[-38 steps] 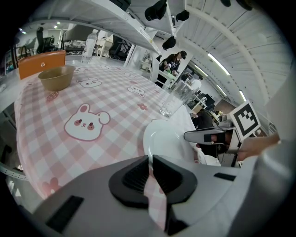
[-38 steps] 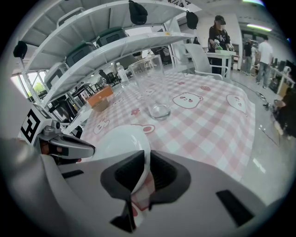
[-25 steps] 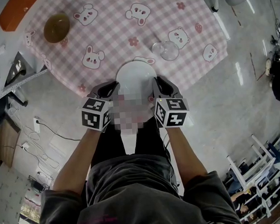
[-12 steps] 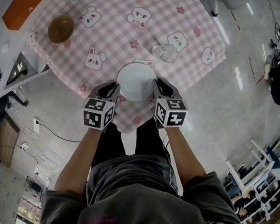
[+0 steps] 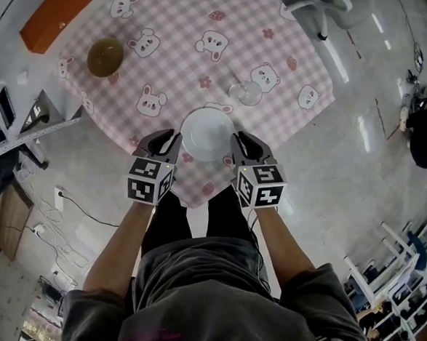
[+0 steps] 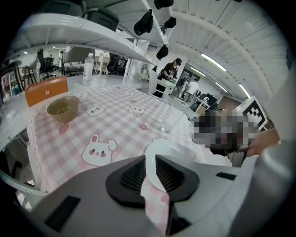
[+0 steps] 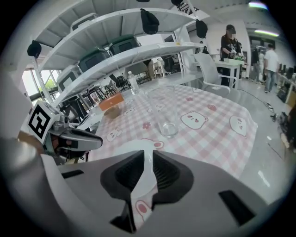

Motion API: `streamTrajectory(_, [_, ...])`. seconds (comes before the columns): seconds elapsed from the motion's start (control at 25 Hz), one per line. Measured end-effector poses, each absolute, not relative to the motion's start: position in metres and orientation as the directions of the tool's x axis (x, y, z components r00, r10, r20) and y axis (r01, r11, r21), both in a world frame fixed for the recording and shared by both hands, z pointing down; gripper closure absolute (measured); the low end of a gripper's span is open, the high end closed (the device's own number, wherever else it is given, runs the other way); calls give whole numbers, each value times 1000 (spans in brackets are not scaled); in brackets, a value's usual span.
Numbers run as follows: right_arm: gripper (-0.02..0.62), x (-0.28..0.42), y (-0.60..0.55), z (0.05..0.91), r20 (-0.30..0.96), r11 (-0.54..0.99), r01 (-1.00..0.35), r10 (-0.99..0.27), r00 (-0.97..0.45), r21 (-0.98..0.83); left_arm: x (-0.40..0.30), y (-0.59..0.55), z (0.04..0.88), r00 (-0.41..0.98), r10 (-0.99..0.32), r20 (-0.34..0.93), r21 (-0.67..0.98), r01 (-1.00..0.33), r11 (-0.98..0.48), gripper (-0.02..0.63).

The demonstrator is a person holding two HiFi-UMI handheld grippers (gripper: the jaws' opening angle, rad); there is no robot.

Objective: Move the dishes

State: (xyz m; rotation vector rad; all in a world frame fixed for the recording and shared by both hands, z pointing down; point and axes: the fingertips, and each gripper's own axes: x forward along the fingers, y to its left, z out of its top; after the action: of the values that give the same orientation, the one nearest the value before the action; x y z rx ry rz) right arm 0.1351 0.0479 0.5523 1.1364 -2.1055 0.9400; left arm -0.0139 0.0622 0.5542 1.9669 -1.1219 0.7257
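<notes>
My right claw point(image 7: 148, 169) and left claw point(image 6: 149, 172) pinch the plate point(image 5: 208, 134) at the table's point(image 5: 176, 59) near edge; the left jaws have just been opening round its rim, so I'd retighten and lift level.

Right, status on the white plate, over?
Right gripper shut on white plate rim. Left gripper on opposite rim, jaws just been opening. Clear glass close beyond plate, not touching.
</notes>
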Motion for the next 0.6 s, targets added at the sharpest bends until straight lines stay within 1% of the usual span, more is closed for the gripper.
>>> streamTrajectory(0.32, [555,120,44,489,659,456,-814,-494,-568,-360,-16,53,493,442,-553,706,284,-893,-349,540])
streamTrajectory(0.6, [555,96,41,427,575,581,-739,-493,-652,-341,-23,49,427,414,-653,634,255,-909,-329,540])
